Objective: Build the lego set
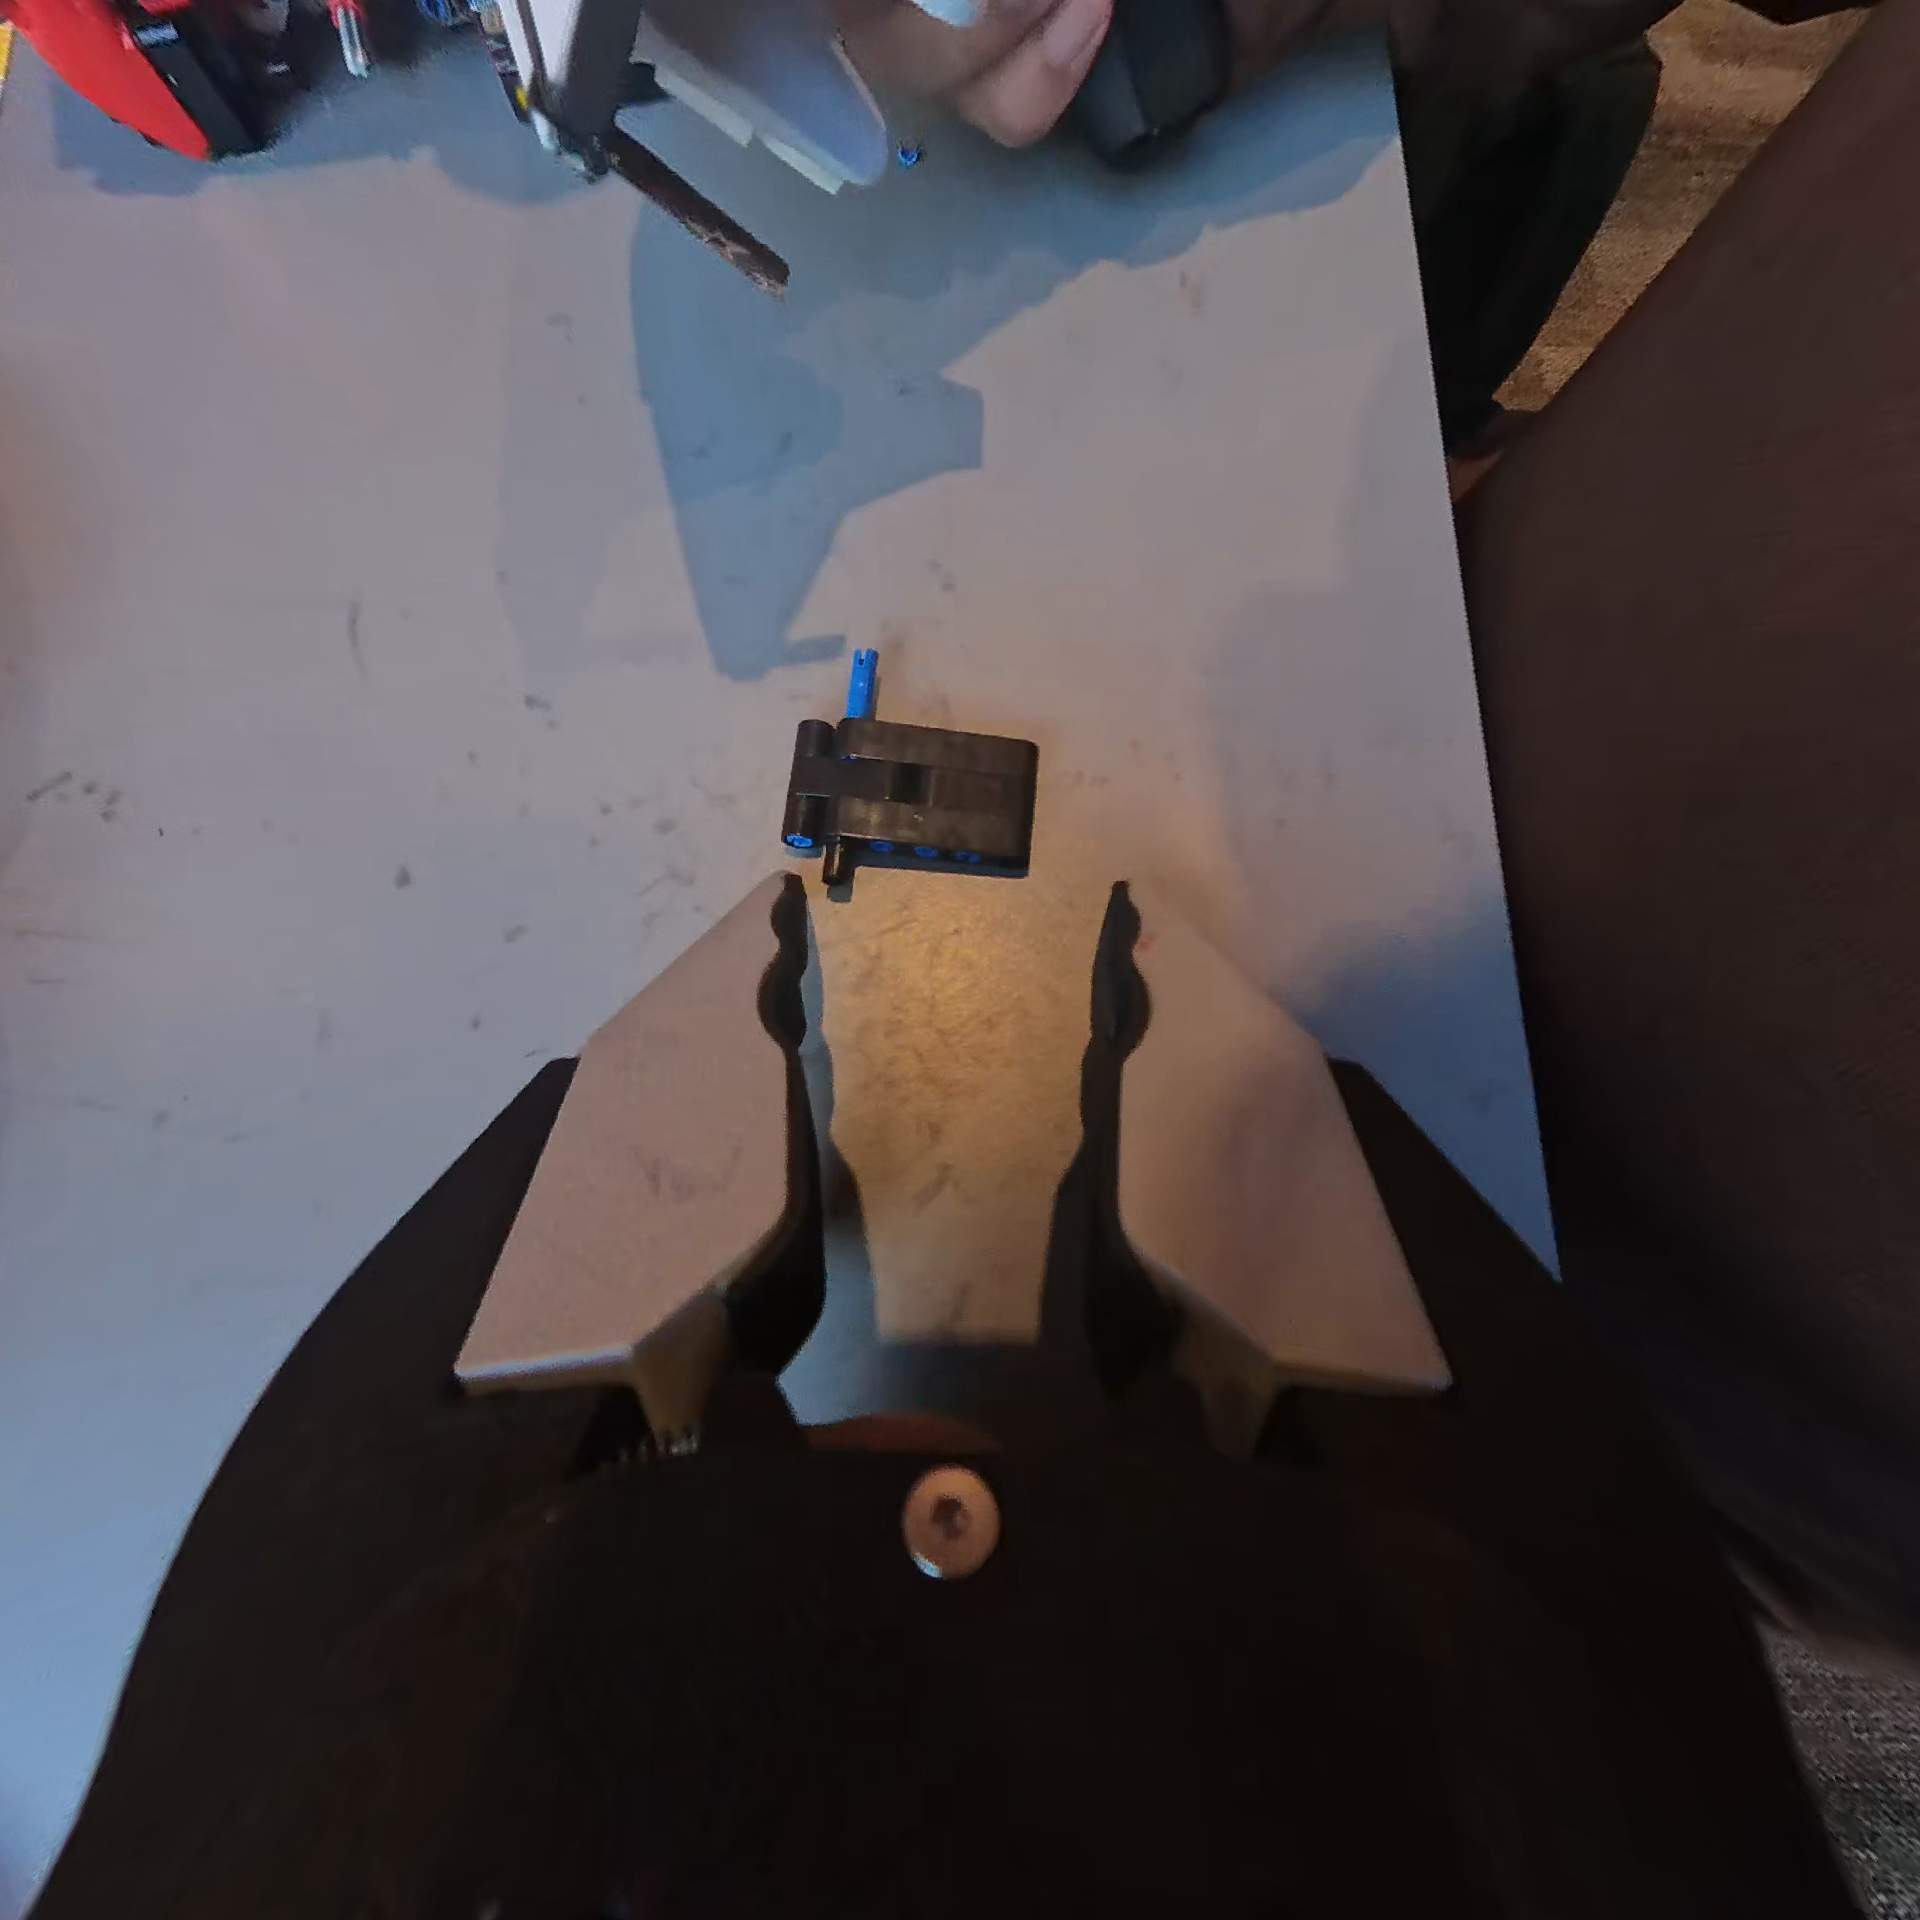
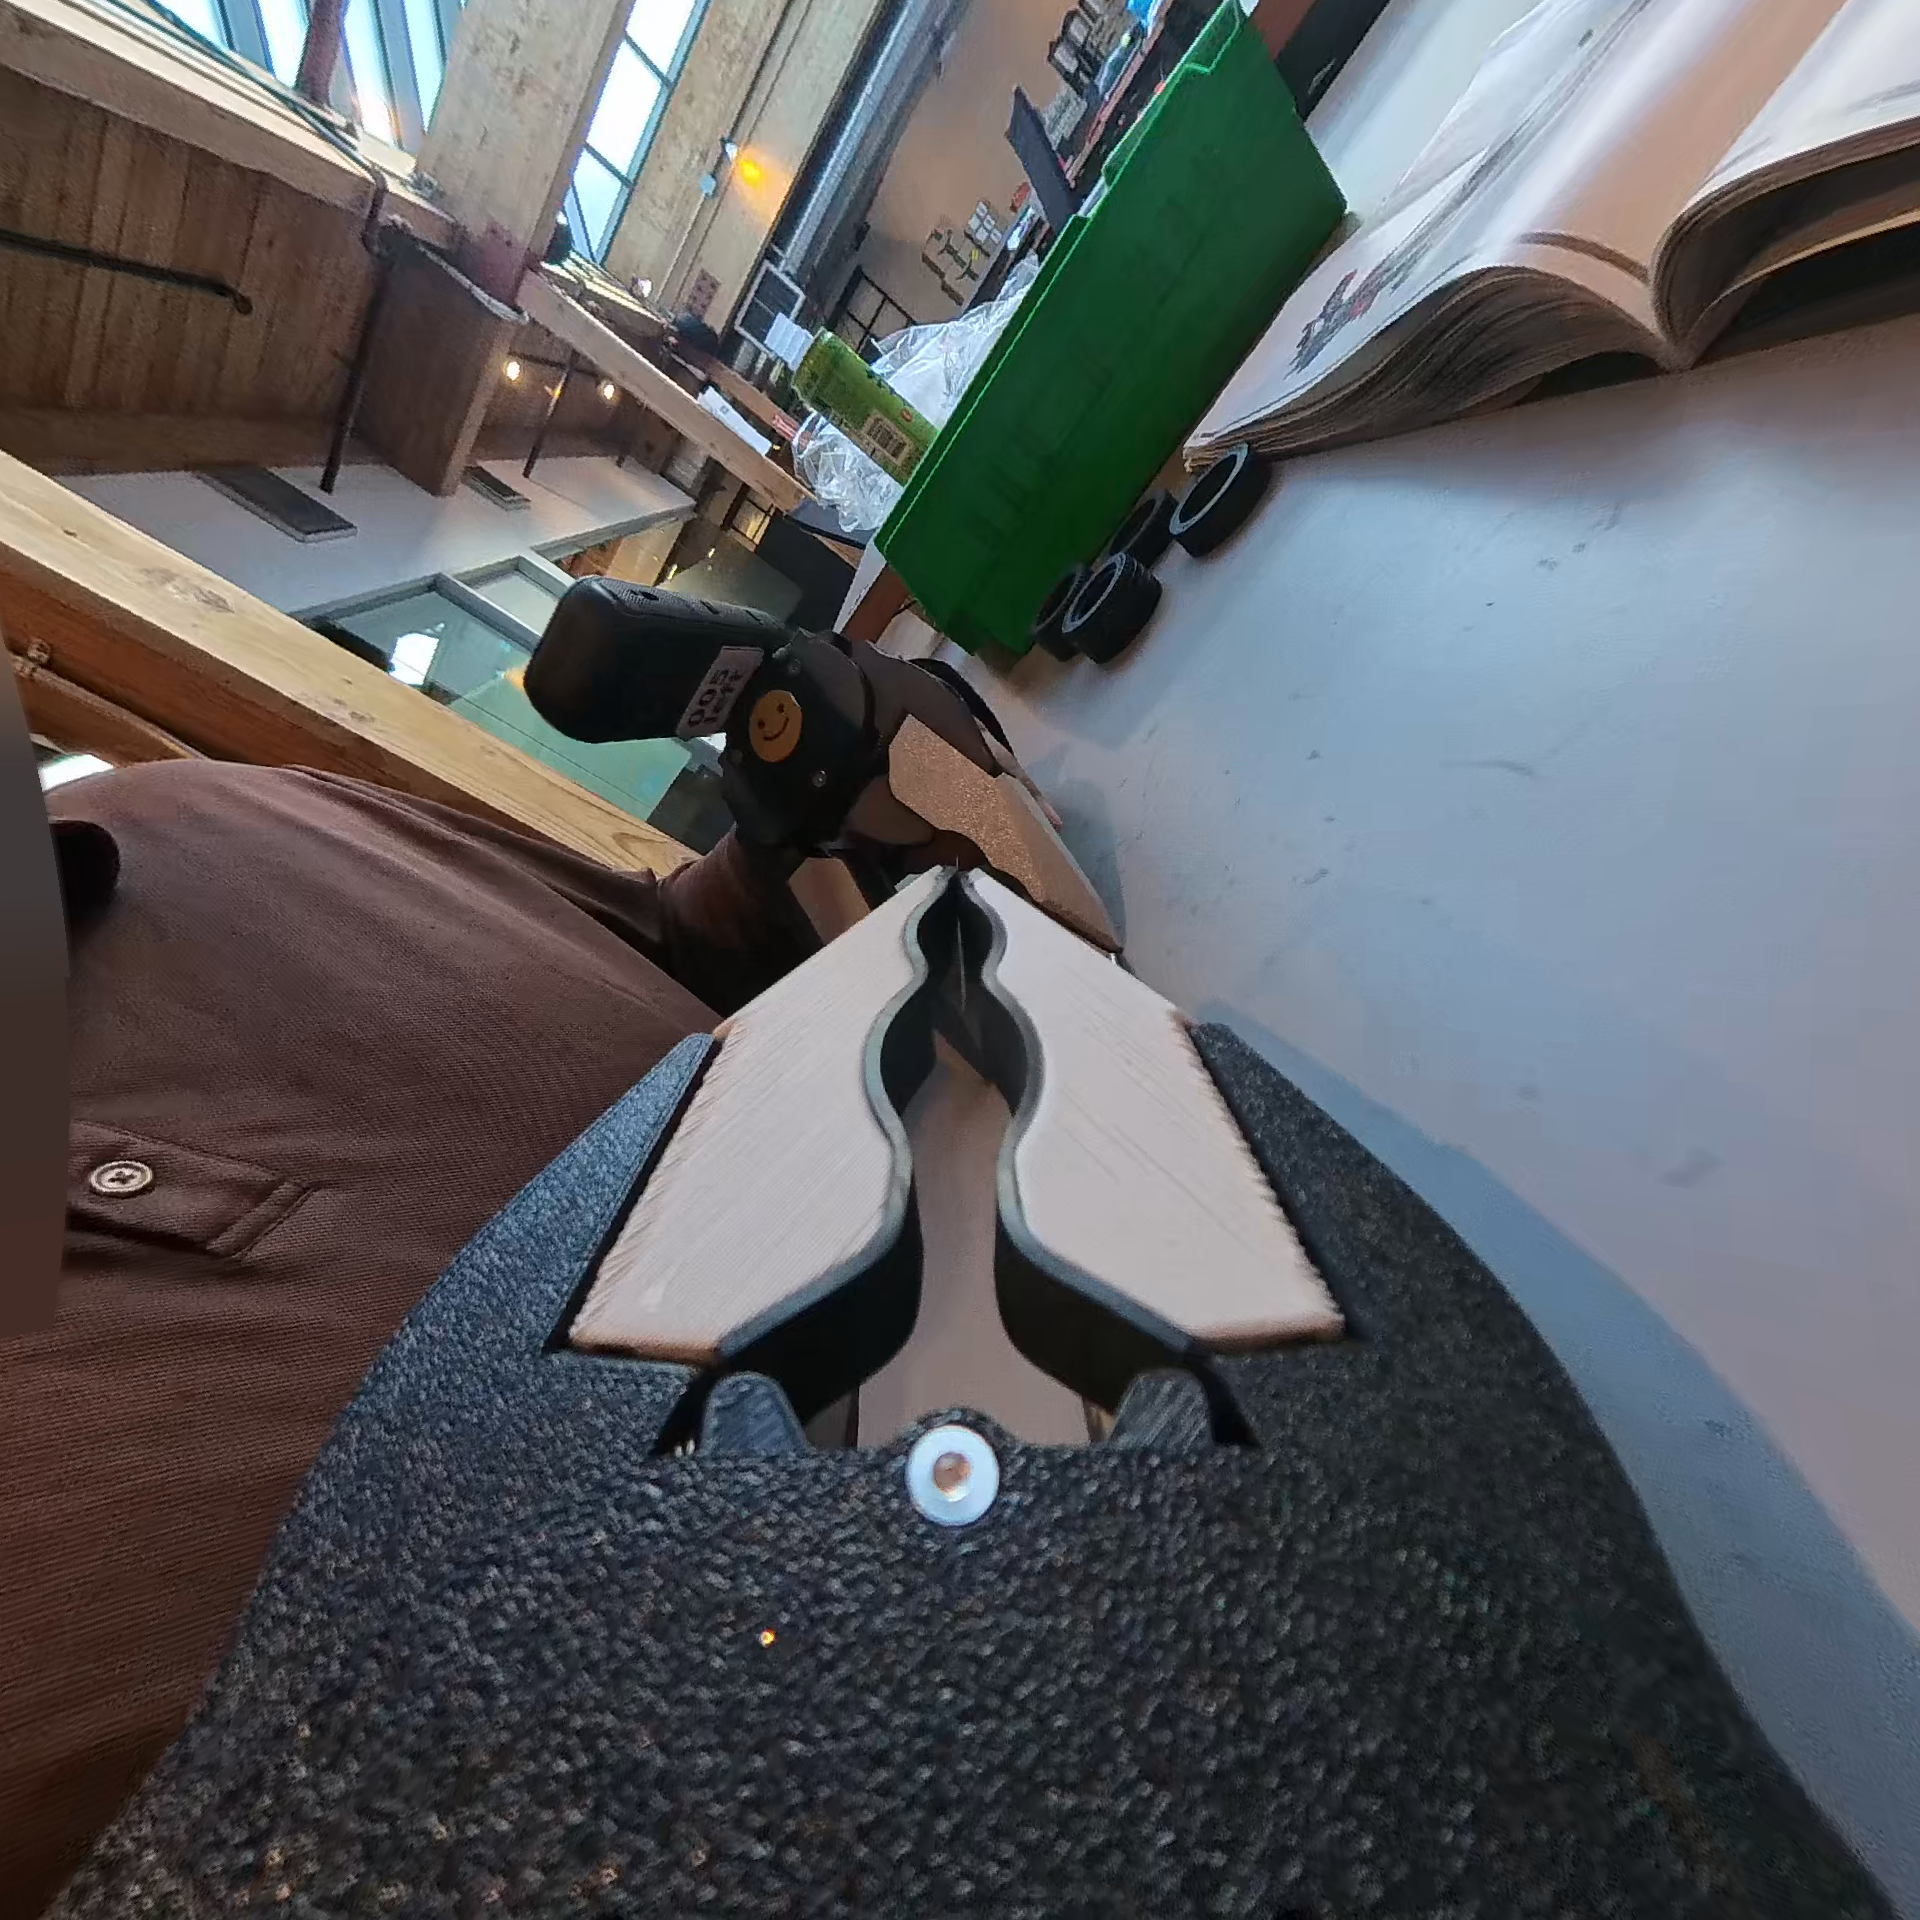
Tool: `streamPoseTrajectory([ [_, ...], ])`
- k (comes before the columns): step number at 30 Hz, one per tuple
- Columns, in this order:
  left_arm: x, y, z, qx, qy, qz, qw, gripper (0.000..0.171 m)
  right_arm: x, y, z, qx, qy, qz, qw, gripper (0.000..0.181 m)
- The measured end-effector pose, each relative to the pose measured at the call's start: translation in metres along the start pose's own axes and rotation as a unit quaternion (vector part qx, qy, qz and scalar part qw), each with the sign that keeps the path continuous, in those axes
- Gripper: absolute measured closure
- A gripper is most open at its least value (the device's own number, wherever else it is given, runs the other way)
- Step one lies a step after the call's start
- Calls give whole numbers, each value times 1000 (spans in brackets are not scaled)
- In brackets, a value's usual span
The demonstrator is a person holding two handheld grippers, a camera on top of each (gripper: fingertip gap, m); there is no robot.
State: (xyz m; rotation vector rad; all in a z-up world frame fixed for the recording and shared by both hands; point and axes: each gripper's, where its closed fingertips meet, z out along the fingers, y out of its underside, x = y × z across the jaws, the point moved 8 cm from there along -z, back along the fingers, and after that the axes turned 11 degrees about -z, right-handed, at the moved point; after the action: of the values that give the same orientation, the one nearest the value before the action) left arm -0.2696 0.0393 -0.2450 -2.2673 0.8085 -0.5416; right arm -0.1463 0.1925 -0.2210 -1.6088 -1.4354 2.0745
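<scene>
My left gripper (image 1: 956, 894) wide, empty; black sub-assembly (image 1: 914, 795) at 12 o'clock, pins in. Right gripper (image 2: 954, 883) pinched closed, empty. Tyres (image 2: 1117, 603) unmounted; most build left.

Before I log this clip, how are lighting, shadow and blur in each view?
Left wrist view: a warm patch lights the table between the open fingers of the left hand-held gripper; the black lego piece is sharp, large shadows fall across the far table, and the top edge is blurred. Right wrist view: strongly tilted with wide-angle bending, bright windows, and the shut right hand-held gripper sharp.
</scene>
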Motion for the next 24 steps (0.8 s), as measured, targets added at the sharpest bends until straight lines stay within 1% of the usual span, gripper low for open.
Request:
streamPoseTrajectory([
  [8,3,0,1,0,-3,-1,1000,116,-4,-1,-2,-2,0,-6,1000,181],
  [14,1,-1,1,4,-17,-15,1000,124,-7,-3,-3,-3,2,-10,1000,181],
  [18,4,0,1,4,-17,-15,1000,120,-8,-3,-4,-2,5,-11,1000,181],
  [24,7,1,0,4,-18,-15,1000,121,-9,-4,-4,-3,6,-13,1000,181],
])
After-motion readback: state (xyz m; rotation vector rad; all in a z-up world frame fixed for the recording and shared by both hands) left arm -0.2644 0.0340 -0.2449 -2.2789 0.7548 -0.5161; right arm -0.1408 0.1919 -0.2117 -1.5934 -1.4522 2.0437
